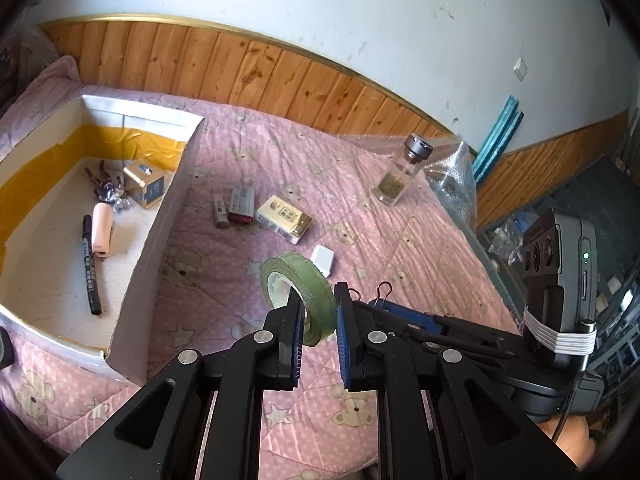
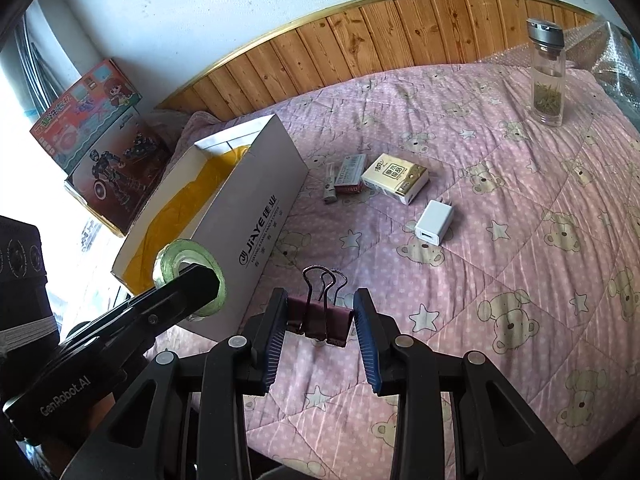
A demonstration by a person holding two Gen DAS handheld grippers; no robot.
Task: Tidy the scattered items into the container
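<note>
Both grippers are gripping: left gripper (image 1: 318, 312) pinching the light, stiff tape roll (image 1: 298, 296) wall; right gripper (image 2: 320, 320) clamping the rigid binder clip (image 2: 320, 318) body near the bed's front edge.

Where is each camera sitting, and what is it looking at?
Left wrist: sits on the left gripper, looking along its fingers at the tape roll it holds, with the open box to its left.
Right wrist: sits on the right gripper, looking at the binder clip it holds; the left gripper shows at lower left.
Both show: the pink quilt, white charger, glass bottle, tape roll and box.
</note>
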